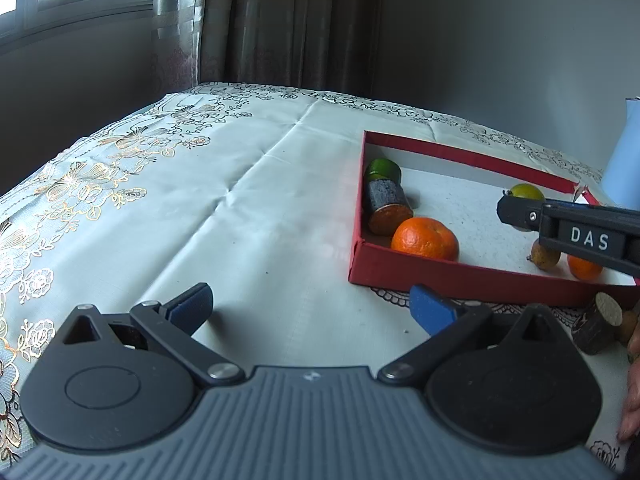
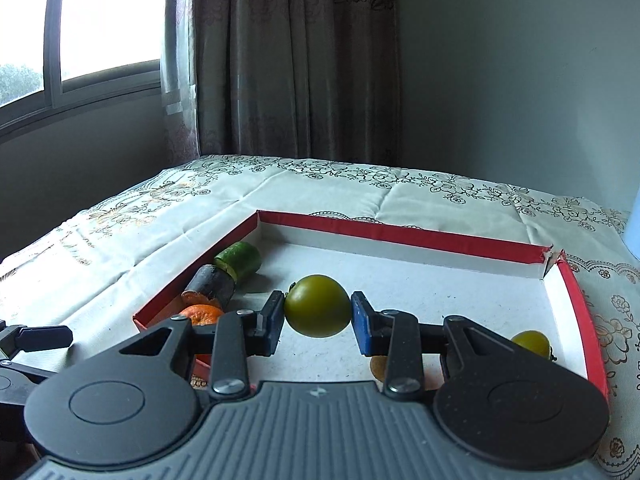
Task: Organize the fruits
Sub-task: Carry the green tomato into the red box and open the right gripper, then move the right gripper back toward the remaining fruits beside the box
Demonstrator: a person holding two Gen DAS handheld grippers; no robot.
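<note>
Your right gripper (image 2: pixel 317 317) clamps the round green fruit (image 2: pixel 316 306) above the shallow red cardboard box (image 2: pixel 400 236); lower, release; left gripper (image 1: pixel 312 308) gapes idle.

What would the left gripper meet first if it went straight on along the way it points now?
Probably only the tablecloth. The left gripper is open and aims at bare cloth, to the left of the red box. Depth is unclear, but nothing else seems to lie in its line.

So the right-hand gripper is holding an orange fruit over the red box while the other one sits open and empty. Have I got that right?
Nearly. In the right wrist view the fruit pinched in the right gripper is green, not orange. It is over the red box, and the left gripper is open and empty.
</note>
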